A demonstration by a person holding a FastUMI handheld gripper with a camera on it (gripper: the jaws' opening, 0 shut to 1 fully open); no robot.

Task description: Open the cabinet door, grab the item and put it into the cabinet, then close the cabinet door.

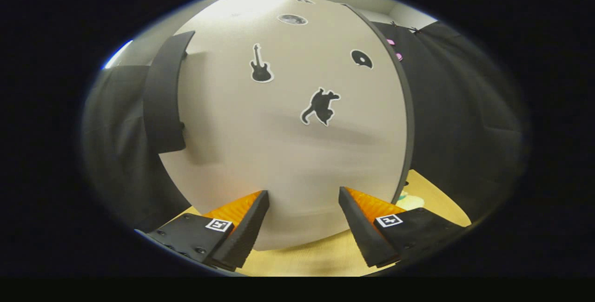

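The claw [303, 220] is spread wide and holds nothing; its two fingers point right at the cabinet door [288, 153], which is very near, just ahead of the tips. The door is a pale flat board with little black stickers on it: a guitar [261, 64], a cat [320, 106], and a round disc [361, 58]. A long dark handle [162, 97] runs up and down at the door's left side, off to the left of the fingers. The wooden desk [320, 258] lies under the claw. Past the door's right edge, low down on the desk, a small pale thing [410, 201] peeks out; it may be the item, but too little of it shows to be sure. I cannot tell if the door is fully shut, and the inside of the cabinet is hidden. So this could be the door waiting to be opened, or the door closed again with the item inside.
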